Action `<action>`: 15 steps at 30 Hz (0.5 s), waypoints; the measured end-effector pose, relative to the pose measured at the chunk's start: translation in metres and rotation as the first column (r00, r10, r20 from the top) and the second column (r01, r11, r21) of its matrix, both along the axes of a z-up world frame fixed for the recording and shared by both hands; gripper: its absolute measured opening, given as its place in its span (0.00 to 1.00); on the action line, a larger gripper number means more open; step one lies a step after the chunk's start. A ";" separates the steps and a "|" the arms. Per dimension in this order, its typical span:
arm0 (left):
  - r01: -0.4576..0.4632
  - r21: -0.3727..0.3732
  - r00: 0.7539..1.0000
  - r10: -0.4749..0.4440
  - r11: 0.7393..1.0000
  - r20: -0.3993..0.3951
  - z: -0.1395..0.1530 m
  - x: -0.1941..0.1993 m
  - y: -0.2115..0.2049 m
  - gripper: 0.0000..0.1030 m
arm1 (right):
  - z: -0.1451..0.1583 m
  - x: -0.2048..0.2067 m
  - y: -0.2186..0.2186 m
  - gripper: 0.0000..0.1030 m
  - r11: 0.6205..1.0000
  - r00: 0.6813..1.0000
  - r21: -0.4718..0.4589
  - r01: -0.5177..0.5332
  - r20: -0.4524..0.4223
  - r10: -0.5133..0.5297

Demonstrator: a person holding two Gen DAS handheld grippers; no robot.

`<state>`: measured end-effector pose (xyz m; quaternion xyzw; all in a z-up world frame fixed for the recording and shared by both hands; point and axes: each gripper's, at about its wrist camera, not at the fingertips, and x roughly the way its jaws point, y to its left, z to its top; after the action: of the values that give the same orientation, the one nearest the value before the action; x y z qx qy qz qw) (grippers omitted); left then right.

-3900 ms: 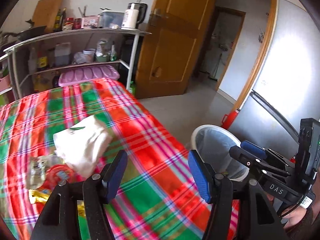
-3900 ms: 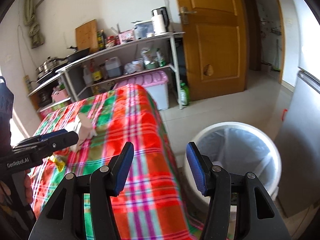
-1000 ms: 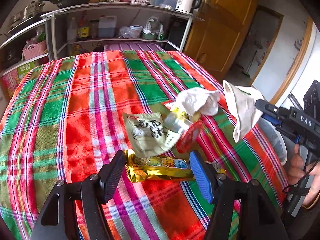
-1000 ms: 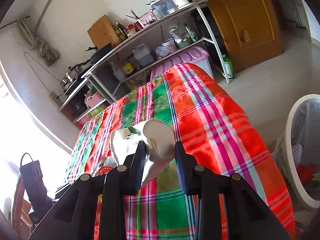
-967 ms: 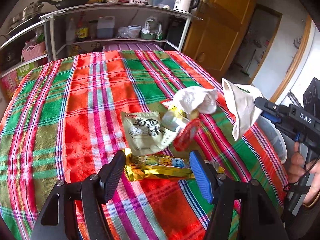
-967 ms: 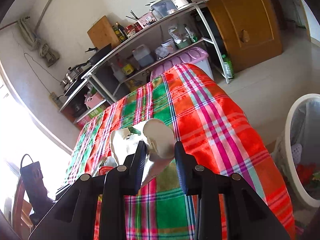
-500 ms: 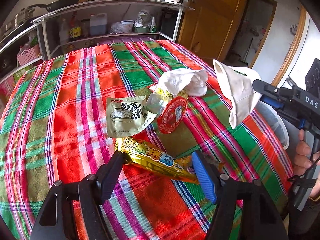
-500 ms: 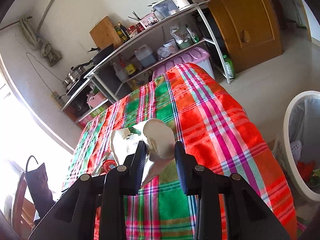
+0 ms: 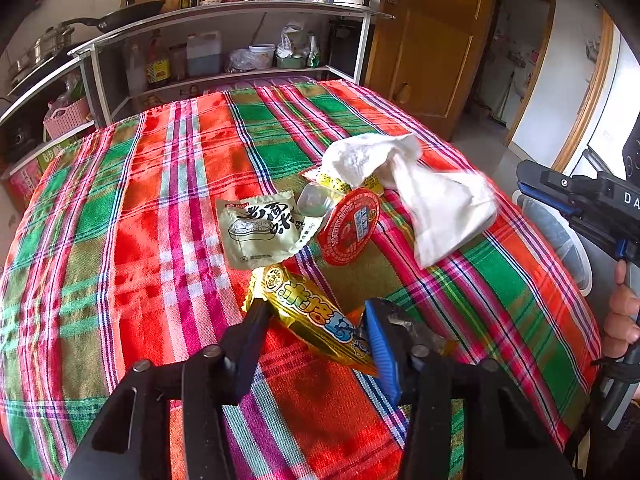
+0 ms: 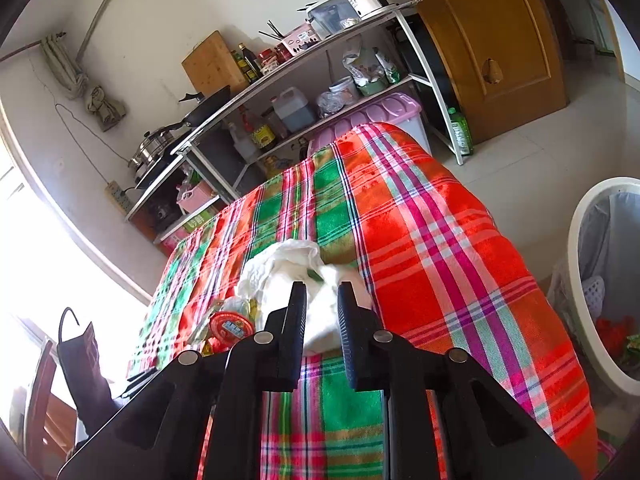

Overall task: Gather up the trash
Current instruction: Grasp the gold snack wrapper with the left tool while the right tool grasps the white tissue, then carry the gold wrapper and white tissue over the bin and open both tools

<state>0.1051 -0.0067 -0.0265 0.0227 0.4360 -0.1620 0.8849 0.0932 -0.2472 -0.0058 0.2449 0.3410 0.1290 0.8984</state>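
Observation:
Trash lies on the plaid tablecloth (image 9: 160, 200): a gold snack wrapper (image 9: 312, 312), a pale green packet (image 9: 256, 232), a red round lid (image 9: 348, 226) by a clear cup, and crumpled white tissue (image 9: 360, 158). My left gripper (image 9: 316, 320) has its jaws on both sides of the gold wrapper, closing on it. A white paper bag (image 9: 448, 212) lies blurred on the cloth beside the tissue. My right gripper (image 10: 322, 296) stands just in front of the bag (image 10: 320, 312), jaws narrowly apart, no longer pinching it. It shows at the right in the left wrist view (image 9: 580, 200).
A white trash bin (image 10: 580, 264) with a liner stands on the floor right of the table, with some trash inside. A metal shelf rack (image 9: 224, 12) with bottles, a pan and a kettle stands behind the table. A wooden door (image 9: 432, 40) is at back right.
My left gripper moved down and forward and narrowed its jaws around the gold wrapper. The white paper bag left my right gripper and dropped onto the cloth.

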 end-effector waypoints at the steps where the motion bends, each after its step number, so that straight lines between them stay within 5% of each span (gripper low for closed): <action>1: 0.000 0.008 1.000 0.000 1.000 0.004 0.001 -0.001 -0.001 0.42 | 0.000 0.000 0.000 0.16 1.000 1.000 -0.001 0.002 -0.001 -0.002; 5: -0.009 0.010 1.000 0.008 1.000 0.012 0.003 -0.002 -0.001 0.24 | -0.001 0.000 0.001 0.15 1.000 1.000 -0.012 -0.004 -0.004 0.004; 9: -0.006 0.010 1.000 0.005 1.000 0.016 0.004 -0.003 -0.001 0.18 | 0.001 0.002 0.014 0.16 0.992 0.999 -0.116 -0.038 0.006 0.039; 11: -0.006 0.010 1.000 0.005 1.000 0.017 0.004 -0.002 -0.001 0.18 | -0.003 0.006 0.015 0.24 0.993 1.000 -0.118 -0.028 -0.009 0.027; 14: -0.003 0.012 1.000 0.002 1.000 0.016 0.003 -0.002 -0.002 0.18 | -0.011 0.014 0.013 0.55 0.994 0.999 -0.110 -0.013 -0.048 0.008; 15: -0.002 0.013 1.000 0.001 1.000 0.015 0.003 -0.002 -0.002 0.18 | -0.014 0.017 0.014 0.55 0.994 0.998 -0.110 -0.020 -0.059 0.014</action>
<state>0.1036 -0.0090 -0.0235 0.0292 0.4302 -0.1584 0.8882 0.1100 -0.2335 -0.0199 0.1955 0.3757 0.1103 0.8991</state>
